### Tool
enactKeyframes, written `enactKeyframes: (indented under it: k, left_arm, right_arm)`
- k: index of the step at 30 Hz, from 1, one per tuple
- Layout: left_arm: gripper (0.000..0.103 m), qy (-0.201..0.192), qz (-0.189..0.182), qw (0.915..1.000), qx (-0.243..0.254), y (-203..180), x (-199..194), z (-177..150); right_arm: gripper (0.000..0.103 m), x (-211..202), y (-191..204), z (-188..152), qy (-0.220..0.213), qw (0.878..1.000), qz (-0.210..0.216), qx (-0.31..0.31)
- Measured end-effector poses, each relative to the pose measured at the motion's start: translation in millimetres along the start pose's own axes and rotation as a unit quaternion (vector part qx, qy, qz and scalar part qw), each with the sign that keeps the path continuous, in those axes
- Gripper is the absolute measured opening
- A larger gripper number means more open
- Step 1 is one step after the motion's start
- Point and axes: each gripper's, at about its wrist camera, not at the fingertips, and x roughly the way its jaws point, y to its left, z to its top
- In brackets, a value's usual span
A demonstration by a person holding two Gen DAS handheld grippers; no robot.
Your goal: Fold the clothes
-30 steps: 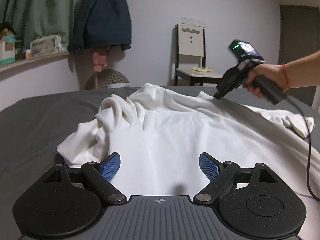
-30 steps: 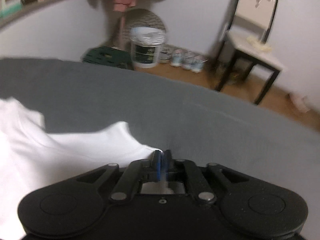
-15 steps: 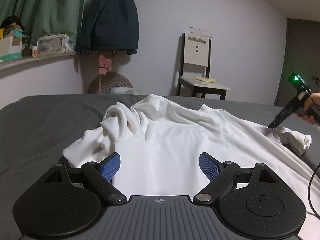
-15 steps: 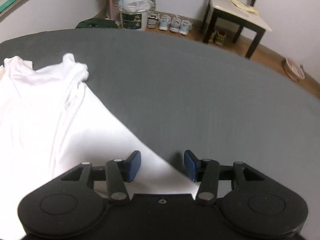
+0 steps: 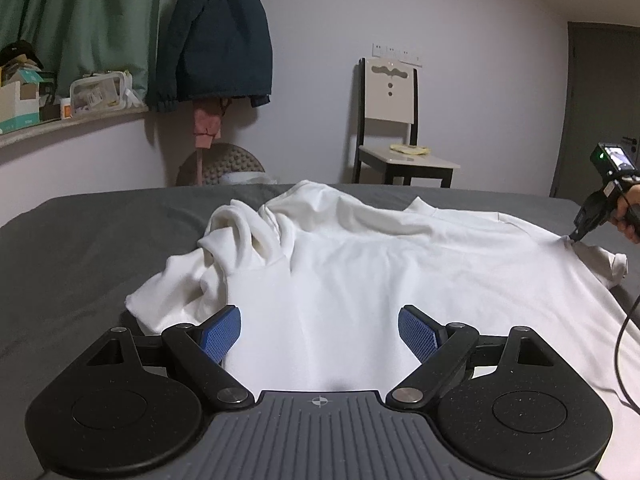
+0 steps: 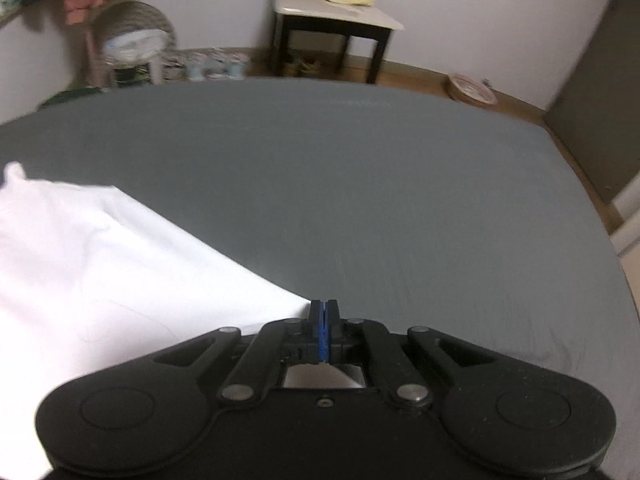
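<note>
While left gripper gapes over rumpled white shirt, right gripper pinches its sleeve.

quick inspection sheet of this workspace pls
surface: grey bed, flat.
job's things: white shirt spread out, left side bunched, not yet folded.
clutter: nothing seen on the bed.
grippers: left tool open above the shirt's near part; right tool shut on the shirt's edge.
cables: black cable trailing over the shirt's right side.
surroundings: chair, hanging dark jacket, cluttered shelf, green curtain.
</note>
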Motion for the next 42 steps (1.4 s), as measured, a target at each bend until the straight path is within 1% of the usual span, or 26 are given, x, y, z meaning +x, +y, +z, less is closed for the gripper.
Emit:
enactKeyframes:
  k: [2, 3, 4, 5, 6, 7, 10, 11, 14, 15, 16, 17, 18, 20, 23, 25, 28, 29, 30, 32, 33, 34, 35, 37, 40, 42]
  left_arm:
    - [0.087, 0.002, 0.000, 1.0000, -0.001, 0.6, 1.4, -0.6]
    - [0.087, 0.001, -0.001, 1.0000, -0.001, 0.7, 1.5, -0.4]
    - [0.087, 0.001, -0.001, 1.0000, -0.002, 0.9, 1.6, -0.3]
    - [0.087, 0.001, -0.001, 1.0000, -0.002, 1.1, 1.7, -0.1]
    - [0.087, 0.000, -0.002, 1.0000, -0.004, 1.2, 1.3, 0.2]
    - [0.087, -0.002, -0.003, 1.0000, -0.006, 1.4, 0.5, 0.8]
    - [0.087, -0.006, -0.007, 0.9999, -0.012, 1.4, -1.0, 2.1]
    - [0.087, -0.006, -0.006, 0.9999, -0.012, 0.8, -1.2, 2.2]
    - [0.087, -0.006, -0.005, 1.0000, -0.005, -2.0, -3.6, 1.2]
    - [0.087, -0.007, -0.004, 1.0000, -0.001, -3.6, -4.9, 1.0]
    - [0.087, -0.009, -0.002, 1.0000, 0.003, -4.9, -6.2, 1.0]
    - [0.087, -0.010, 0.000, 0.9999, 0.008, -6.1, -7.2, 1.0]
    - [0.087, -0.011, 0.001, 0.9999, 0.013, -7.2, -8.1, 1.2]
    - [0.087, -0.013, 0.003, 0.9997, 0.020, -8.7, -10.0, 1.9]
    - [0.087, -0.015, 0.004, 0.9996, 0.022, -9.4, -11.1, 3.1]
    - [0.087, -0.015, 0.002, 0.9997, 0.019, -9.5, -10.5, 3.0]
    - [0.087, -0.011, 0.000, 0.9997, 0.020, -11.3, -9.4, 1.6]
    - [0.087, -0.010, -0.001, 0.9997, 0.023, -12.4, -9.4, 1.1]
    - [0.087, -0.010, -0.001, 0.9996, 0.025, -13.6, -9.5, 0.6]
    - [0.087, -0.008, 0.000, 0.9995, 0.030, -15.8, -10.2, 0.0]
    - [0.087, -0.008, 0.001, 0.9995, 0.032, -16.7, -10.7, -0.1]
    - [0.087, -0.009, 0.001, 0.9994, 0.034, -17.3, -11.3, 0.0]
    - [0.087, -0.009, 0.002, 0.9993, 0.036, -18.0, -11.9, 0.0]
    - [0.087, -0.010, 0.003, 0.9992, 0.040, -19.2, -12.0, 0.2]
    - [0.087, -0.008, 0.005, 0.9989, 0.046, -21.1, -11.3, -0.4]
    - [0.087, -0.006, 0.005, 0.9987, 0.050, -22.2, -11.2, -1.6]
  right_arm:
    - [0.005, 3.1, 6.3, -3.8, 0.000, 1.000, 0.001, 0.003]
    - [0.012, -0.5, 2.6, -3.2, -0.001, 1.000, 0.026, 0.009]
    - [0.027, -7.9, -4.9, -3.9, -0.007, 0.999, 0.036, 0.018]
    - [0.038, -17.1, -18.3, -6.3, -0.017, 0.998, 0.039, 0.035]
    - [0.054, -26.4, -32.6, -9.0, -0.028, 0.997, 0.042, 0.053]
    - [0.056, -32.7, -44.4, -13.7, -0.029, 0.996, 0.044, 0.071]
    - [0.056, -43.8, -74.3, -35.0, 0.014, 0.992, 0.046, 0.121]
    - [0.056, -45.0, -79.4, -43.1, 0.039, 0.988, 0.039, 0.141]
    - [0.056, -49.0, -81.1, -57.3, 0.061, 0.980, 0.040, 0.186]
    - [0.053, -47.8, -76.9, -60.2, 0.066, 0.977, 0.040, 0.198]
    - [0.033, -46.6, -72.6, -63.0, 0.070, 0.975, 0.040, 0.209]
    - [0.016, -43.6, -66.7, -65.6, 0.071, 0.975, 0.042, 0.207]
    - [0.007, -43.2, -60.6, -70.1, 0.071, 0.977, 0.034, 0.198]
    - [0.006, -53.6, -68.9, -76.6, 0.044, 0.978, 0.022, 0.204]
    - [0.006, -81.8, -100.2, -89.8, -0.005, 0.970, -0.011, 0.243]
    - [0.006, -97.4, -135.9, -104.8, -0.025, 0.955, -0.034, 0.294]
    - [0.007, -99.6, -186.7, -139.5, -0.030, 0.922, 0.006, 0.387]
    - [0.007, -93.3, -199.6, -152.7, -0.019, 0.908, 0.029, 0.418]
    - [0.008, -87.5, -204.7, -161.3, -0.006, 0.903, 0.029, 0.428]
    - [0.017, -76.3, -212.7, -177.0, 0.018, 0.898, 0.023, 0.440]
    - [0.031, -74.9, -212.3, -180.3, 0.020, 0.901, 0.013, 0.433]
    - [0.047, -79.5, -208.4, -181.4, 0.005, 0.907, 0.002, 0.421]
    - [0.051, -84.8, -204.0, -182.2, -0.012, 0.913, -0.009, 0.407]
    - [0.054, -102.9, -185.3, -179.3, -0.054, 0.931, -0.027, 0.361]
    - [0.053, -124.0, -153.8, -172.2, -0.091, 0.940, 0.014, 0.327]
    - [0.048, -125.1, -141.5, -164.8, -0.090, 0.939, 0.056, 0.327]
